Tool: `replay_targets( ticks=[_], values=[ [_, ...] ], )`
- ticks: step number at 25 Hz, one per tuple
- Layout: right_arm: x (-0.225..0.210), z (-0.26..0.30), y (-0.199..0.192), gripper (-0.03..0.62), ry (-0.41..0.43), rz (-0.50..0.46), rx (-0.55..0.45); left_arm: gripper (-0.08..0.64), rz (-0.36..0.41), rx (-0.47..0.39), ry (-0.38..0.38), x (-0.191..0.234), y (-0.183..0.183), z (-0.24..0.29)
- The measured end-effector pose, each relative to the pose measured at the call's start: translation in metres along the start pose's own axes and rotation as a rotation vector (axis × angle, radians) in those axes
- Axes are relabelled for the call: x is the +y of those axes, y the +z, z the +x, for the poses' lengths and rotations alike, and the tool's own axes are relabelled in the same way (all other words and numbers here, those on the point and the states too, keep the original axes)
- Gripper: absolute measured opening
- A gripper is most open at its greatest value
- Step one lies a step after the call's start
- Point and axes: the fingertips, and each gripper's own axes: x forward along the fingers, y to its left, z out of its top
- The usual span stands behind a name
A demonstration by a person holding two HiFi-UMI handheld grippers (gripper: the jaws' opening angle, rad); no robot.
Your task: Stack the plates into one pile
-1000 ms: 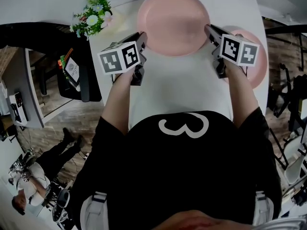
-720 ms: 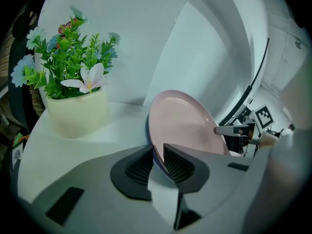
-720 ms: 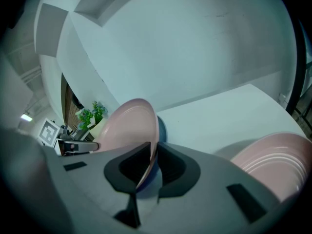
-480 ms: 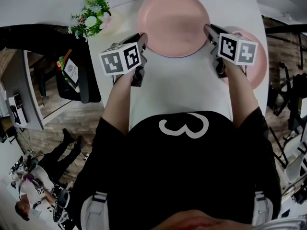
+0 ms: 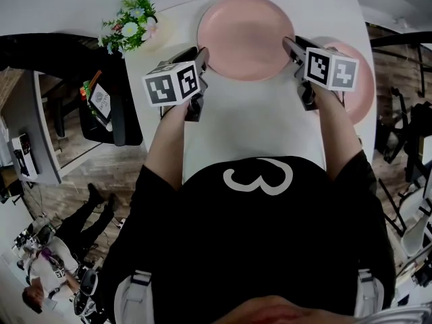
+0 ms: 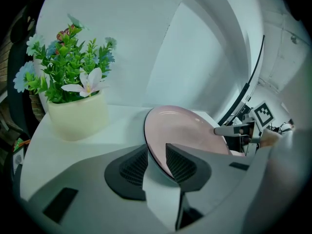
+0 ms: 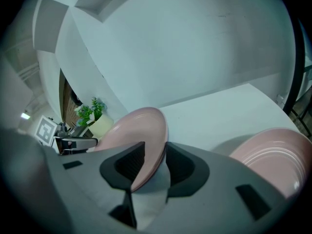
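A large pink plate [image 5: 246,36] lies at the far middle of the white table [image 5: 250,120]. My left gripper [image 5: 201,58] is at its left rim and my right gripper [image 5: 290,46] at its right rim. In the left gripper view the plate [image 6: 187,128] has its rim between the jaws of the left gripper [image 6: 155,152], which have just been opening. In the right gripper view the plate [image 7: 129,135] sits loosely between the widened jaws of the right gripper [image 7: 156,147], which have just been opening too. A second pink plate [image 5: 358,90] rests on the table under my right hand.
A pot of artificial flowers [image 5: 131,22] stands at the table's far left corner, close to the left gripper. The second plate [image 7: 273,152] is near the table's right edge. Chairs, shelving and another person are on the floor to the left.
The large plate looks slightly lower and flatter in the head view. Both grippers have stayed at its rim, almost unmoved.
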Motion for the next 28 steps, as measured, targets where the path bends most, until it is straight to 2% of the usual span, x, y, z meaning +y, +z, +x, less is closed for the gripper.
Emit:
replay_targets(
  ticks=[9,14,19,25,28],
  values=[
    [0.005,-0.018,-0.008,0.149,-0.013,0.003,-0.012,0.129,0.009,-0.001,-0.018,-0.004,-0.006,-0.013],
    [0.011,-0.039,-0.009,0.149,-0.015,0.020,-0.060,0.129,-0.020,-0.049,-0.030,-0.013,-0.010,-0.029],
    [0.028,-0.068,-0.021,0.147,-0.008,0.028,-0.093,0.126,-0.020,-0.069,-0.076,-0.034,-0.020,-0.054],
    [0.072,-0.109,-0.033,0.103,0.047,0.027,-0.175,0.095,-0.035,-0.124,-0.156,-0.061,-0.030,-0.100],
    [0.100,-0.126,-0.046,0.052,0.108,0.018,-0.200,0.072,-0.029,-0.129,-0.193,-0.072,-0.041,-0.121]
  ],
)
